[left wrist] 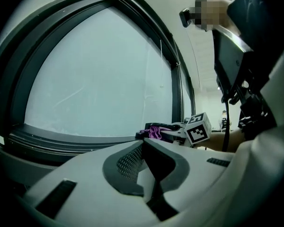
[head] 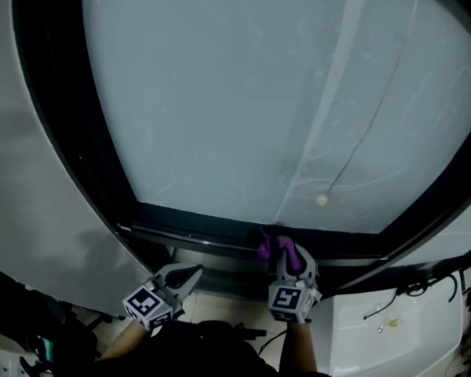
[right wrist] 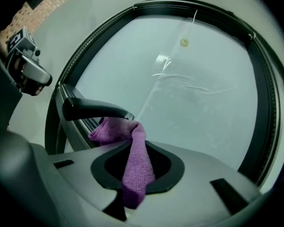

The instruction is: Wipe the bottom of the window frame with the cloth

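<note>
At the window frame [head: 204, 228], right claw [head: 281, 250] grips cloth [right wrist: 138, 164].

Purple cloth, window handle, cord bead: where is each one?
cloth [right wrist: 136, 169], right gripper view, on the strip pinched between the jaws.
window handle [right wrist: 92, 109], right gripper view, middle of its dark lever.
cord bead [head: 322, 200], head view, bead's centre.

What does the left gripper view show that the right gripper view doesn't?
Only the left gripper view: the left tongs shut with nothing between them, the marker cube on the right tongs, and the person's forearm behind it.
Only the right gripper view: the purple cloth clamped between the right tongs' jaws, seen close up, and a patch of brick wall.
Both: the window glass, its dark frame, and the cloth at that frame.
</note>
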Tool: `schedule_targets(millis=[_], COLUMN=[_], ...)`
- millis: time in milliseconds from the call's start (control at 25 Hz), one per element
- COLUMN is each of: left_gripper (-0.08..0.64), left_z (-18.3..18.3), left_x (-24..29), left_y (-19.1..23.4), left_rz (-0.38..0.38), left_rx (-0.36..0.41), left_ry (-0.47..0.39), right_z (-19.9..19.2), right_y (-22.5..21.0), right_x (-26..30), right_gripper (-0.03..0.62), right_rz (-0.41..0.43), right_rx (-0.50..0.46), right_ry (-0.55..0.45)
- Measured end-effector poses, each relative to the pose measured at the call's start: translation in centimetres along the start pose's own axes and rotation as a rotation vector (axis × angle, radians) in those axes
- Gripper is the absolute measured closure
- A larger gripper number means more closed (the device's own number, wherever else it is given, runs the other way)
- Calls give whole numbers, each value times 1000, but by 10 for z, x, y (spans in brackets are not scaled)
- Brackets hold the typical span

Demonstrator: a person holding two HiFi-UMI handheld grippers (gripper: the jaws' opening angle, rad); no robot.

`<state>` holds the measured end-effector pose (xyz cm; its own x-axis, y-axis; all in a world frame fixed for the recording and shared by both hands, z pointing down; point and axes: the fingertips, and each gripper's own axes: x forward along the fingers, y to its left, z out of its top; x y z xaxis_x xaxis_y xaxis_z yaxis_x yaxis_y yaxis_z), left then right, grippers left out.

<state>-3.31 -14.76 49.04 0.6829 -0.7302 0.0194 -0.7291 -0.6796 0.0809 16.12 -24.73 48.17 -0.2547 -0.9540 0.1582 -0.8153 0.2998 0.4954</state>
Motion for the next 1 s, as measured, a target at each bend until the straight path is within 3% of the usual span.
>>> schedule_targets(millis=[240, 400, 640, 800, 1000], left_gripper=[557, 557, 557, 558, 558], left_z=[-2, -3, 1, 14, 28], left_x=[-4, -6, -2, 17, 50], left_y=[0, 0, 1, -11, -47], left_rz=[-2, 1, -8, -55, -171], left_rx=[4, 4, 0, 7, 30], left_ry=[14, 21, 1, -54, -85], right_z=[-4, -2, -14, -26, -37], right_y=[-26, -28, -36, -43, -58], right_x=[3, 11, 19, 18, 16], right_gripper=[526, 526, 526, 526, 526], right_rz=[-84, -93, -103, -69, -41], right_rx=[69, 122, 175, 188, 170], right_ry=[32, 51, 164, 203, 215])
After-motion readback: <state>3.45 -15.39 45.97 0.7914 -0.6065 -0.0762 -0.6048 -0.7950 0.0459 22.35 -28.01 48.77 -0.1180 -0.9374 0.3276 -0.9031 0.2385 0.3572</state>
